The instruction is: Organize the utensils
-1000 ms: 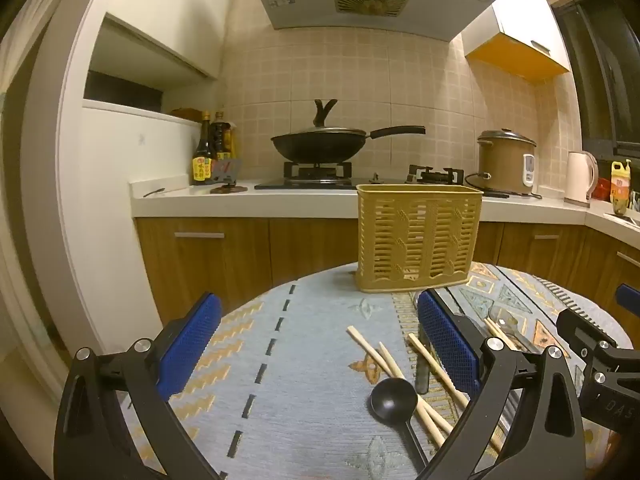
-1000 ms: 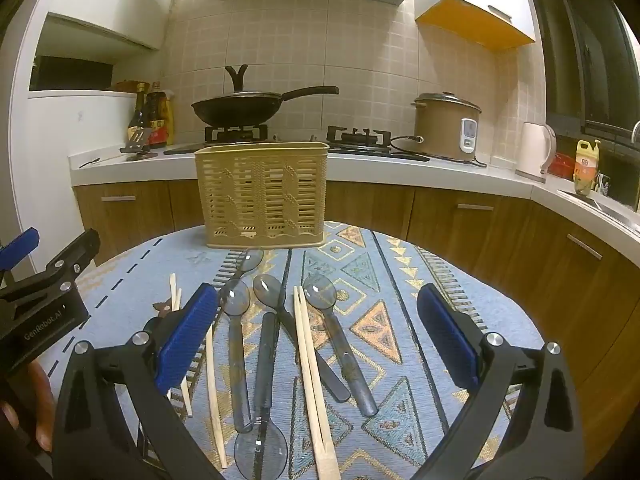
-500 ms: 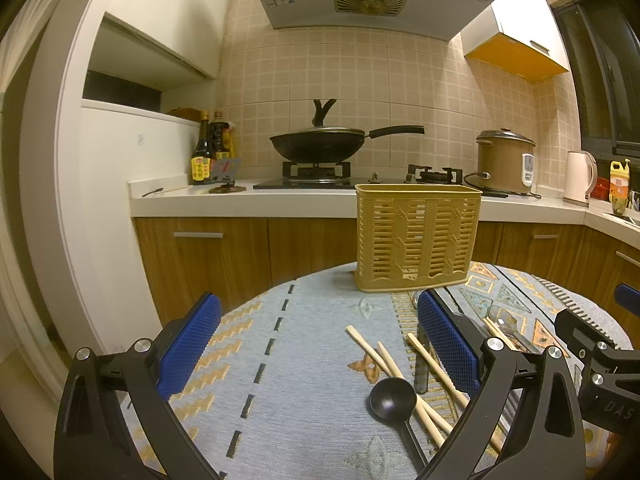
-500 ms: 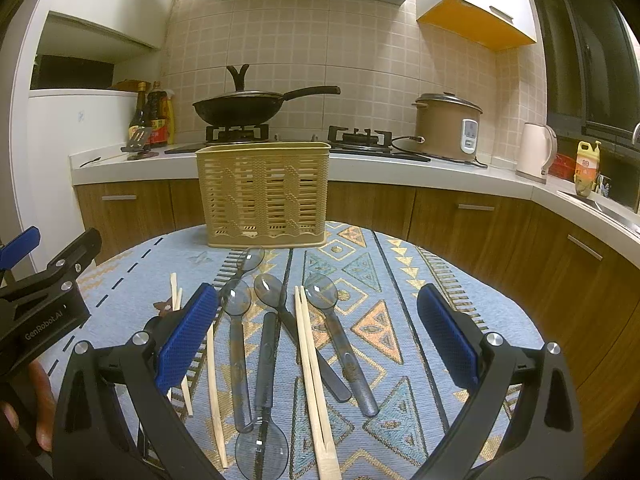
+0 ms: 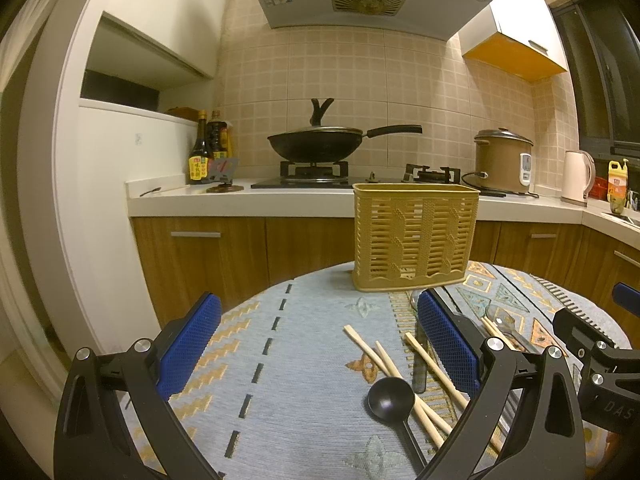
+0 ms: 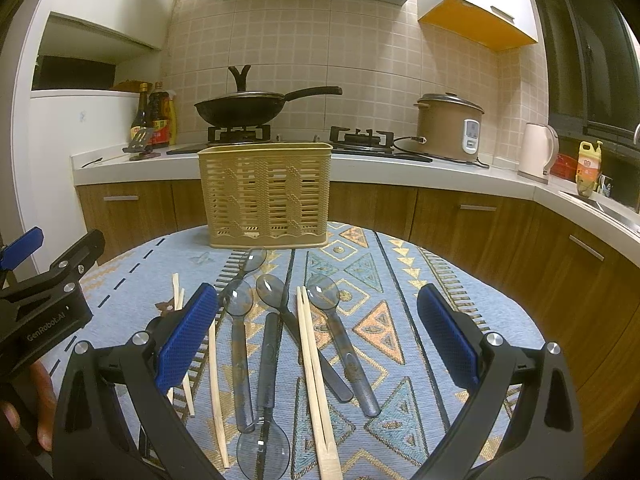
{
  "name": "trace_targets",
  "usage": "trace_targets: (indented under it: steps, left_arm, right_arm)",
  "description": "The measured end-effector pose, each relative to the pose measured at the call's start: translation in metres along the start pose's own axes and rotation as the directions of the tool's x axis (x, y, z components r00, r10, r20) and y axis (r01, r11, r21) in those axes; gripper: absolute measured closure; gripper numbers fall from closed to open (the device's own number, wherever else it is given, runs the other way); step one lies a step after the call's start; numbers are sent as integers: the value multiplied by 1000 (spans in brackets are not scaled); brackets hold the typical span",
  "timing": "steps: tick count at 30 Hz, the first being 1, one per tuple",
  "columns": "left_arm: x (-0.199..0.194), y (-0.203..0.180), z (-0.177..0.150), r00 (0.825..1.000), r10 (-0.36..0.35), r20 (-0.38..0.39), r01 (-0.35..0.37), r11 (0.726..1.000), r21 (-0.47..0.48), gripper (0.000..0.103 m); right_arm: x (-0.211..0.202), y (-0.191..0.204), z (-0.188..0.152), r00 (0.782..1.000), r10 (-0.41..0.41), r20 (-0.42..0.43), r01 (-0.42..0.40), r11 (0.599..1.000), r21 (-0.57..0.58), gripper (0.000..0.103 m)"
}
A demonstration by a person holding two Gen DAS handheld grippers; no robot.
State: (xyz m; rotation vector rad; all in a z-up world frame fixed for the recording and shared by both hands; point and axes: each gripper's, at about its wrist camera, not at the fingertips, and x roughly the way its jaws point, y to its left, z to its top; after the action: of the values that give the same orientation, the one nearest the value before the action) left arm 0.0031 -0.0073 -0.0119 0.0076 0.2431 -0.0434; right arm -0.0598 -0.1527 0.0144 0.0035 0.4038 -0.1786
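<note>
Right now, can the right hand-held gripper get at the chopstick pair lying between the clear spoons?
Probably yes. The right hand-held gripper is open above the chopstick pair, nothing lying over it, though clear spoons lie close on both sides.

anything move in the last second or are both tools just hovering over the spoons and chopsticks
Nothing visibly changed. The left tool and right tool hang open and empty above the table, nothing taken hold of or let go. The black spoon, clear spoons, chopsticks and yellow basket lie where they were.
</note>
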Motion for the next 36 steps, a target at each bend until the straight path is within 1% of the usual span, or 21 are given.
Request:
trace_targets:
  steps: [19,29,33,36]
  left_arm:
    - [0,-1,-1,1000,-1,0,1,1000,-1,8]
    - [0,-1,-1,1000,-1,-2,1,1000,-1,8]
    - [0,-1,-1,1000,0,-1,0,1000,-1,8]
    - [2,-2,-3,1000,0,-5,0,1000,0,8]
  right_arm:
    - [2,9,-1,1000,10,-3,-10,1000,-6,7]
    - [1,8,0,1000,16,5,-16,1000,-16,7]
    - [-1,6,-1,1000,25,-1,-25,1000,-1,7]
    - [-2,6,-1,1000,22,21,-22,1000,1,7]
